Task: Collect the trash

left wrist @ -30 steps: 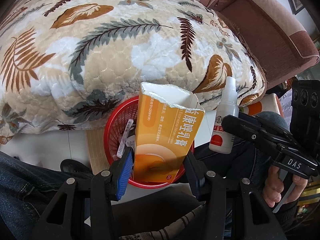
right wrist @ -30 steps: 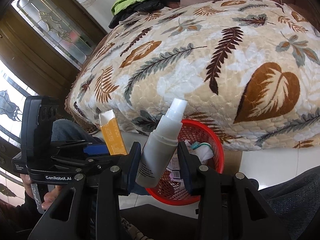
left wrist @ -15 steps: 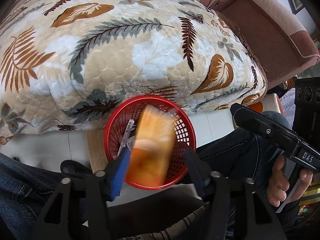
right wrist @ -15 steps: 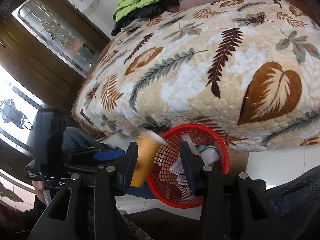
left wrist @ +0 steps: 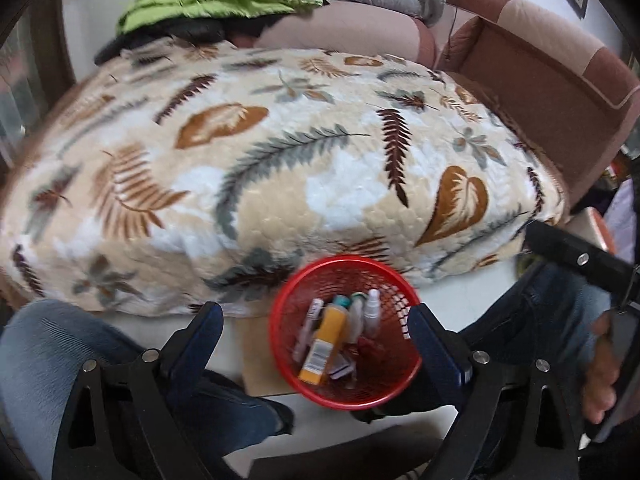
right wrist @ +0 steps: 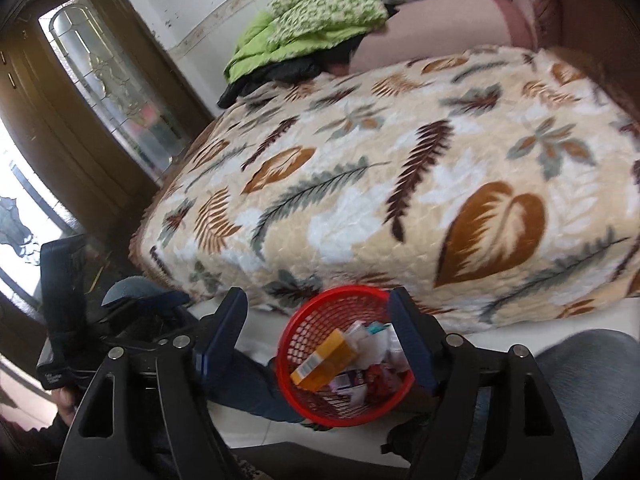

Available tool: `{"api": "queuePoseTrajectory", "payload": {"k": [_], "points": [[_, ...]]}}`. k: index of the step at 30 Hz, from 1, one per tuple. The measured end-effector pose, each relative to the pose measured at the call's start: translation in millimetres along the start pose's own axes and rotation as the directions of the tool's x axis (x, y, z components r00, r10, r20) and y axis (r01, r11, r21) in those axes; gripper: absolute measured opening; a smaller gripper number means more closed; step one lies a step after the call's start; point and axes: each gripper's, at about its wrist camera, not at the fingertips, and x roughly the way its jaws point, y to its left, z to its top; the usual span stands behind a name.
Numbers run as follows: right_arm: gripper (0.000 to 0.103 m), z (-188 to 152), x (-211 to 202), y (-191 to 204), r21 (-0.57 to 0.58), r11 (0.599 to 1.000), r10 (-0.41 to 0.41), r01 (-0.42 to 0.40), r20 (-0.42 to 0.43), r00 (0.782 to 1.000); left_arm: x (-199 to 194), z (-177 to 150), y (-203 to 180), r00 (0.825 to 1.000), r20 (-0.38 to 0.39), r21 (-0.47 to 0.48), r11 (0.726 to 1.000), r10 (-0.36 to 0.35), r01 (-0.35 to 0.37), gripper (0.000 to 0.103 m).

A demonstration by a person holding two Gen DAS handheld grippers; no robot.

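Trash sits in the red basket [left wrist: 280, 344] below your fingers: orange box [left wrist: 322, 350] and white spray bottle [left wrist: 372, 312]. Your left gripper [left wrist: 316, 336] and right gripper [right wrist: 316, 324] have just been opening, jaws empty.

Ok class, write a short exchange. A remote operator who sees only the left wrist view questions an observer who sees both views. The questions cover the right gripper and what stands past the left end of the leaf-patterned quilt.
Operator: My view shows only part of the black body of the right gripper. Is it holding anything?
Observer: No. Its jaws have just been opening, they stand apart, and nothing is between them.
Operator: What stands past the left end of the beige leaf-patterned quilt?
Observer: A brown wooden door with a patterned glass pane.
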Motion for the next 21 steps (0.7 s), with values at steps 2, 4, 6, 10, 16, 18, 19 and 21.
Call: {"api": "queuePoseTrajectory", "payload": {"k": [2,4,6,10,16,18,19,21], "points": [[0.072,-2.7,-11.5,4.0,-0.020,0.999,-0.031,0.031,0.020,0.999,-10.2,-1.8,-2.9,0.998,0.038,0.012,0.998,0.055,-0.055,0.095],[0.073,-7.5,-21.2,8.9,-0.041,0.997,-0.062,0.064,0.043,0.997,-23.1,-4.0,-4.9,0.993,0.082,0.015,0.996,0.084,-0.086,0.096],[0.073,-10.5,-28.9,12.7,-0.059,0.994,-0.088,0.092,0.061,0.994,-32.9,-4.1,-7.1,0.989,0.110,0.018,0.994,0.102,-0.105,0.096],[0.074,-13.3,-36.7,16.2,-0.071,0.992,-0.102,0.107,0.072,0.992,-48.6,-3.4,-12.8,0.980,0.153,0.032,0.991,0.123,-0.129,0.097],[0.074,-14.6,-38.0,15.3,-0.073,0.991,-0.110,0.116,0.074,0.991,-55.1,-3.5,-15.4,0.978,0.166,0.035,0.990,0.126,-0.134,0.098],[0.074,-15.3,-35.6,13.6,-0.068,0.991,-0.112,0.116,0.064,0.992,-55.4,-4.3,-16.1,0.979,0.161,0.035,0.990,0.128,-0.135,0.098],[0.074,-16.0,-34.7,14.0,-0.065,0.991,-0.112,0.116,0.062,0.992,-55.1,-4.3,-15.5,0.979,0.159,0.034,0.990,0.128,-0.135,0.098],[0.074,-16.6,-32.8,13.3,-0.064,0.991,-0.114,0.117,0.056,0.992,-54.2,-4.9,-15.8,0.980,0.153,0.031,0.991,0.127,-0.134,0.098]]}}
